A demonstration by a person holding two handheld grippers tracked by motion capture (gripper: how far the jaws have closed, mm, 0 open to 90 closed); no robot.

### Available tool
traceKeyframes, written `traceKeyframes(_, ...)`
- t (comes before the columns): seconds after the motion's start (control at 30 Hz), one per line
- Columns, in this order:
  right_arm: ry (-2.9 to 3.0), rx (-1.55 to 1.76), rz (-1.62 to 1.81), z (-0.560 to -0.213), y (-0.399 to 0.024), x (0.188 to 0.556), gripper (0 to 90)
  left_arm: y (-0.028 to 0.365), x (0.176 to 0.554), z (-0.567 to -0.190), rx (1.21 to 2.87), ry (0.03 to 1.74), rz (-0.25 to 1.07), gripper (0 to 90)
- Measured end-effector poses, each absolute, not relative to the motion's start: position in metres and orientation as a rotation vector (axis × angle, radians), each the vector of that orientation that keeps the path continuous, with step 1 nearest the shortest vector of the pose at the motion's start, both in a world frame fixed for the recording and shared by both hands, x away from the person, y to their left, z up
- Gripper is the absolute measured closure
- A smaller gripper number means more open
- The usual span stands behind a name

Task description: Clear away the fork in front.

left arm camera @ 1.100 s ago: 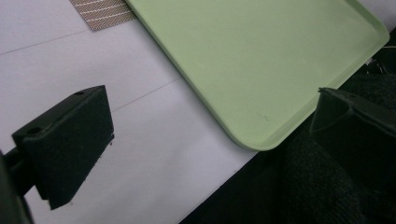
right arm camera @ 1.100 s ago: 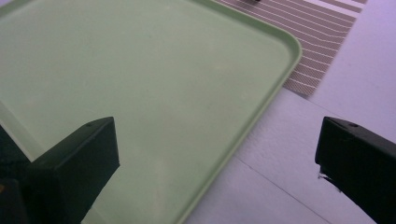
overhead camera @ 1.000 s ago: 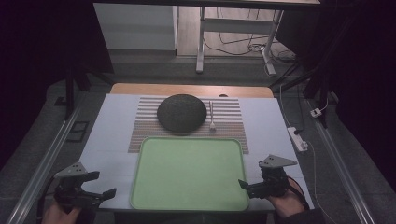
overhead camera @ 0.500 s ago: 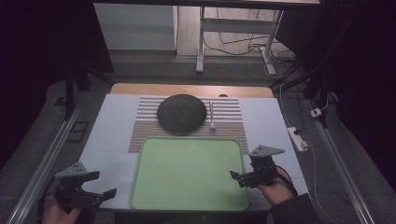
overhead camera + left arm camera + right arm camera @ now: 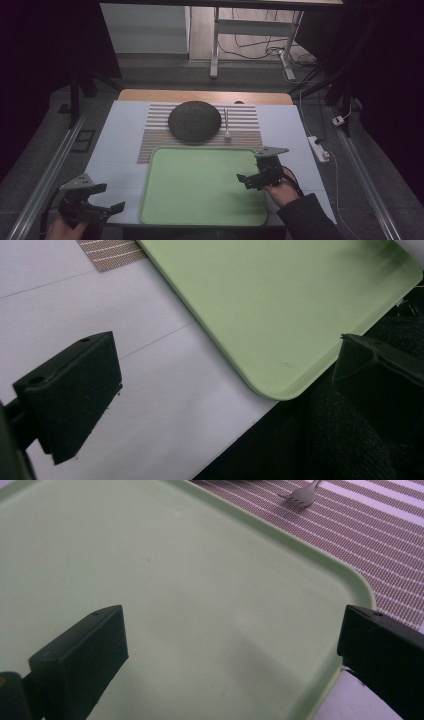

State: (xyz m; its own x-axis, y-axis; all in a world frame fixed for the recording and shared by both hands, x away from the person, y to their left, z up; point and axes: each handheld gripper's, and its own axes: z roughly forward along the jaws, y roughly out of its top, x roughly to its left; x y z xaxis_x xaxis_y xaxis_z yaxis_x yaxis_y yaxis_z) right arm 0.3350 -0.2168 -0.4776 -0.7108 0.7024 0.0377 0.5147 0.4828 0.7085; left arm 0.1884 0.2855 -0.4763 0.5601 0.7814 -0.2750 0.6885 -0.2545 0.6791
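Tray (image 5: 200,190): smooth matt green plastic. Placemat (image 5: 245,131): woven striped fabric, coarse weave. Plate (image 5: 194,121): dark, rough speckled finish. Fork (image 5: 227,125): metal. Table (image 5: 120,150): matt white, wood far edge. Jaw pads: matt black.

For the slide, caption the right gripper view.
Open right hand-held gripper over the empty pale green plastic tray; a metal fork lies beyond on the striped woven placemat.
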Motion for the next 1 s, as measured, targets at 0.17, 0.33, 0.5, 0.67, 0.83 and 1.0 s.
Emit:
traceKeyframes(0.17,2.465,1.027,1.027,-0.479,-0.209,0.346,0.0,0.286,0.188,-0.476,2.001,1.18,0.149,0.0)
traceKeyframes(0.33,2.464,1.0,0.973,-0.48,-0.201,0.359,0.0,0.287,0.189,-0.476,1.996,1.181,0.145,0.0)
traceKeyframes(0.5,2.458,0.978,0.921,-0.479,-0.194,0.372,0.0,0.287,0.188,-0.476,1.996,1.18,0.145,0.0)
traceKeyframes(0.67,2.447,0.979,0.873,-0.479,-0.188,0.387,0.0,0.287,0.189,-0.477,1.993,1.18,0.143,0.0)
traceKeyframes(0.83,2.425,0.963,0.83,-0.479,-0.181,0.403,0.0,0.287,0.188,-0.477,1.99,1.182,0.141,0.0)
traceKeyframes(1.0,2.401,0.93,0.785,-0.479,-0.173,0.417,0.0,0.287,0.188,-0.477,1.988,1.182,0.14,0.0)
